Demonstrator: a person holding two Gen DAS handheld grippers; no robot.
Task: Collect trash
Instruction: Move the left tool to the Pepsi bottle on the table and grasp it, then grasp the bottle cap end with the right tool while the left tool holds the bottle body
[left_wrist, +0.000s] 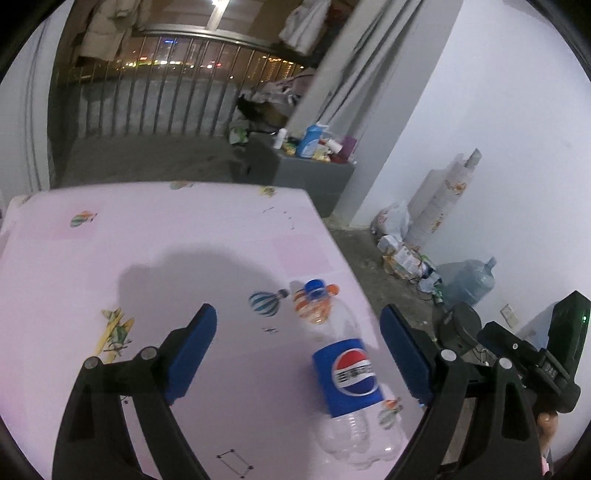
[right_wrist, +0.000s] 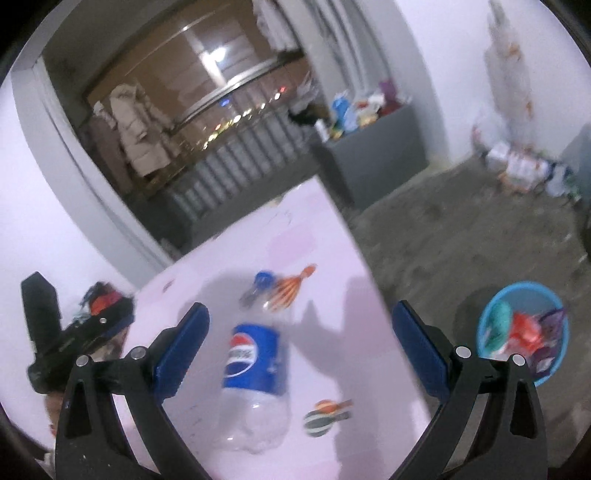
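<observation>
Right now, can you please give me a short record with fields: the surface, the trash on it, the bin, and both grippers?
surface: pink table cover printed with balloons
trash on it: one empty plastic bottle, blue label, blue cap on, lying on its side near the table's right edge
bin: blue basket on the floor right of the table, already holding wrappers
left gripper: open, holding nothing, bottle lies between the fingers untouched
right gripper: open, holding nothing, bottle in front of it

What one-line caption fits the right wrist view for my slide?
Open right claw hovers above an empty Pepsi bottle lying on the pink table, blue trash basket on the floor beyond.
</observation>
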